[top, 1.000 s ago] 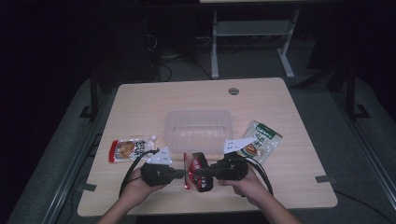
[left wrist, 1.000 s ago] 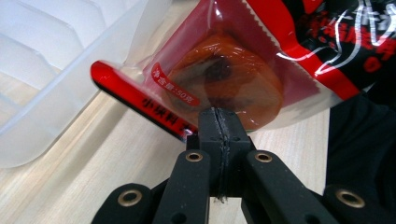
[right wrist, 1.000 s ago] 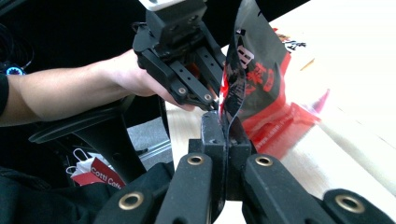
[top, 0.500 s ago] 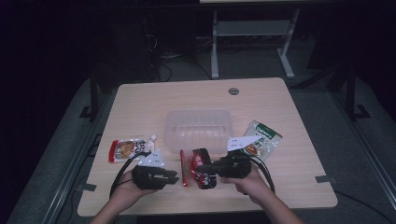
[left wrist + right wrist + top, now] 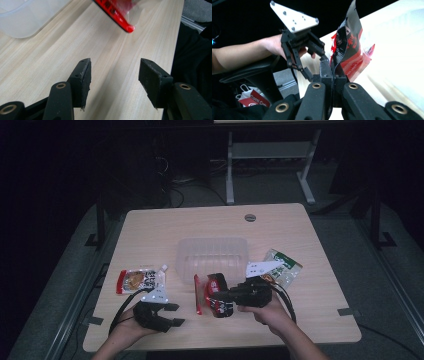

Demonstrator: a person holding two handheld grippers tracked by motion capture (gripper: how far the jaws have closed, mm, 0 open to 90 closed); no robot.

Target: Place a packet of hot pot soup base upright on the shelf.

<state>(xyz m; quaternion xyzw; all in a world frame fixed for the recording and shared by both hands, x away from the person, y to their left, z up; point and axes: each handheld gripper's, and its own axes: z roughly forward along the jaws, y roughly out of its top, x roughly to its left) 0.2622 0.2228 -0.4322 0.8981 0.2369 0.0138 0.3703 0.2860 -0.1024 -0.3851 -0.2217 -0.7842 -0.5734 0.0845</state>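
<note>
Right gripper [image 5: 333, 67] is clamped on the red-and-black snack packet [image 5: 218, 295], just in front of the clear plastic tub [image 5: 212, 252], on the near side. Left gripper [image 5: 172, 314] has just been opening: jaws well apart, nothing between them (bare table [image 5: 50, 55] there). Packet lies to its right, long axis running near-to-far toward the tub. Right hand [image 5: 272, 312] is nearer the tub; likely next move is forward into it.

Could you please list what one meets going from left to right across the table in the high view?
Orange snack packet → left gripper → red strip → red and black packet → right gripper → green packet.
</note>
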